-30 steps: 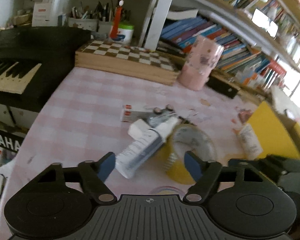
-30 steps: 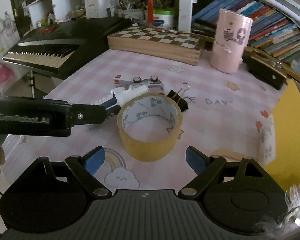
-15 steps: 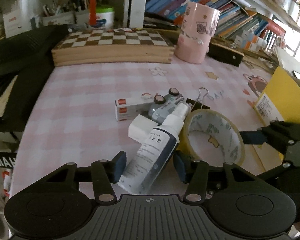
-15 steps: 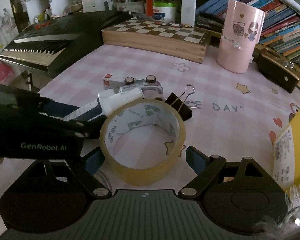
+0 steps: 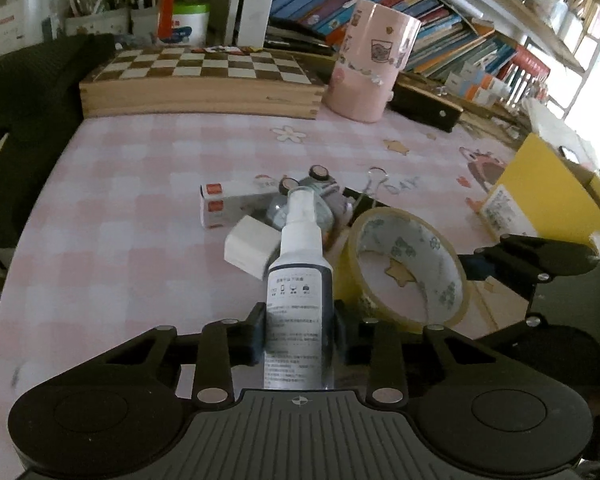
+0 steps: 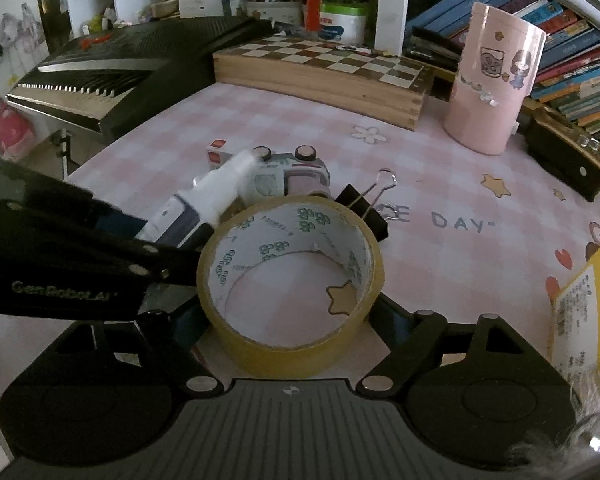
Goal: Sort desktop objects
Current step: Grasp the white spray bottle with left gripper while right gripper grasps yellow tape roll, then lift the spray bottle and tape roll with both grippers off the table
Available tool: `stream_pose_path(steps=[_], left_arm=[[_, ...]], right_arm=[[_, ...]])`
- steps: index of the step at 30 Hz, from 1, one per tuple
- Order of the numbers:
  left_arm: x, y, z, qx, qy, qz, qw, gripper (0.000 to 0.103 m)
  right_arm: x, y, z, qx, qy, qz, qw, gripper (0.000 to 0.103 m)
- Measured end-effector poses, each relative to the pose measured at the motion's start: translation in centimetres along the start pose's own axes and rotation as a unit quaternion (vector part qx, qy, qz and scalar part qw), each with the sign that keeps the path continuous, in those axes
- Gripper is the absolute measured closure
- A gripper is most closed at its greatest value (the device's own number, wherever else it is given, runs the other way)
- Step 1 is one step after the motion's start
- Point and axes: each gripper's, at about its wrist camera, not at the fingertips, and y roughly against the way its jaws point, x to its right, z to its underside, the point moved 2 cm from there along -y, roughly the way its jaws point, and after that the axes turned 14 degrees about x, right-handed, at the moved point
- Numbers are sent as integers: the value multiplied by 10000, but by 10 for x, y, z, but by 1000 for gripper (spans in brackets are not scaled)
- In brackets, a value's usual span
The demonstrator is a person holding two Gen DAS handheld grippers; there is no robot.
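My left gripper [image 5: 299, 334] is shut on a white spray bottle [image 5: 300, 280] with a dark label, gripping its lower body; the nozzle points away from me. The bottle also shows in the right wrist view [image 6: 204, 200], with the left gripper [image 6: 156, 240] beside it. My right gripper [image 6: 290, 320] is shut on a yellow tape roll [image 6: 292, 280], one finger on each side. The roll [image 5: 408, 264] lies just right of the bottle. A toy car [image 6: 292, 174], a black binder clip [image 6: 364, 208], a white eraser [image 5: 250, 248] and a small red-and-white box [image 5: 228, 204] lie in a cluster behind.
A wooden chessboard box [image 6: 324, 68] and a pink cup [image 6: 494, 80] stand at the back of the pink checked tablecloth [image 6: 440, 184]. A black keyboard [image 6: 112, 68] is at the left, a yellow box [image 5: 548, 196] at the right, bookshelves behind.
My left gripper closed from open onto the spray bottle. My right gripper moved forward around the tape roll and closed on it.
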Motion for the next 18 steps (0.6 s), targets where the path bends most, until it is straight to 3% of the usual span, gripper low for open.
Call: stream_pose_path(steps=[6, 18], left_arm=[[6, 23, -3, 354, 321, 164, 9987, 70], [12, 59, -4, 708, 638, 258, 9951, 70]], right_arm=[[1, 22, -4, 211, -89, 34, 9997, 20], [-5, 58, -14, 477, -151, 76, 9987, 20]])
